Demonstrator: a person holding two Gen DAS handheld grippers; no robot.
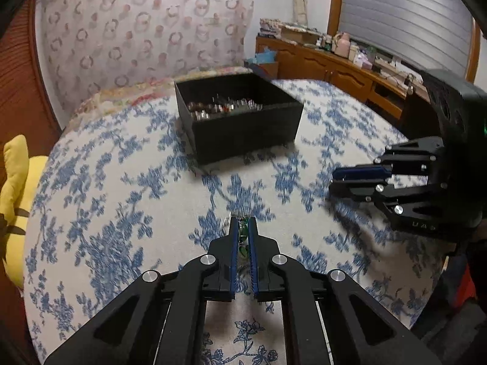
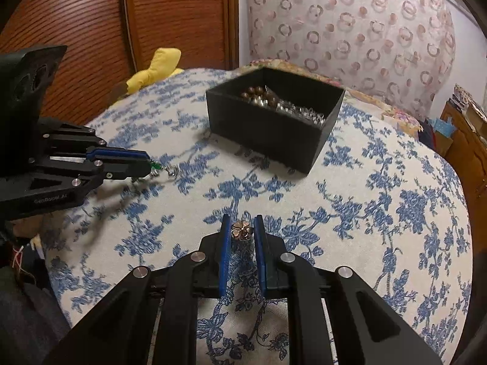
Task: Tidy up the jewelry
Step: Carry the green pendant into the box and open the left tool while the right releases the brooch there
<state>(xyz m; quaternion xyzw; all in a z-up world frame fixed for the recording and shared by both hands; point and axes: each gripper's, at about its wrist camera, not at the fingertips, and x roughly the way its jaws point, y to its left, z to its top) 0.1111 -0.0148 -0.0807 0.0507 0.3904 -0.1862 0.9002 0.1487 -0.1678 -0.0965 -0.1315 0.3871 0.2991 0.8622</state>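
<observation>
The left gripper pinches a green bead piece tight between its fingers. The right gripper grips a small gold flower between its fingertips. The black box of beads sits ahead of both on the blue flowered cloth.

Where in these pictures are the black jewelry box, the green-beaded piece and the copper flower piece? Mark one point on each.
black jewelry box (image 2: 274, 140): right wrist view, on its front wall.
green-beaded piece (image 1: 243, 233): left wrist view, on a bead between the pads.
copper flower piece (image 2: 242, 231): right wrist view, on the flower's middle.
</observation>
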